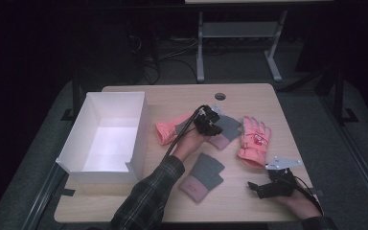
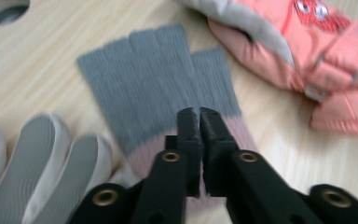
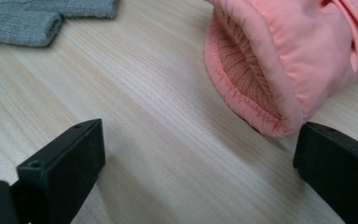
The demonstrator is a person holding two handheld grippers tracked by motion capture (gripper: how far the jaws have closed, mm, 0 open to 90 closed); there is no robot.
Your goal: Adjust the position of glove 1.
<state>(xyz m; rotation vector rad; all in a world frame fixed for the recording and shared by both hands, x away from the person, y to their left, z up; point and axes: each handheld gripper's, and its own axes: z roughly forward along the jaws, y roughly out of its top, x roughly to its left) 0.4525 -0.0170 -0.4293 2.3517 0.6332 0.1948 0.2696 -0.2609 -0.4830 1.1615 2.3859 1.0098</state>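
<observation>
Left tongs (image 2: 199, 112), nearly shut, pinch the grey glove's (image 2: 158, 79) pink cuff; right tongs (image 3: 196, 154) gape.

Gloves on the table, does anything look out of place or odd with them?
Nothing damaged. The two grey knit gloves lie apart, as do the two pink ski gloves. The white box holds none.
</observation>
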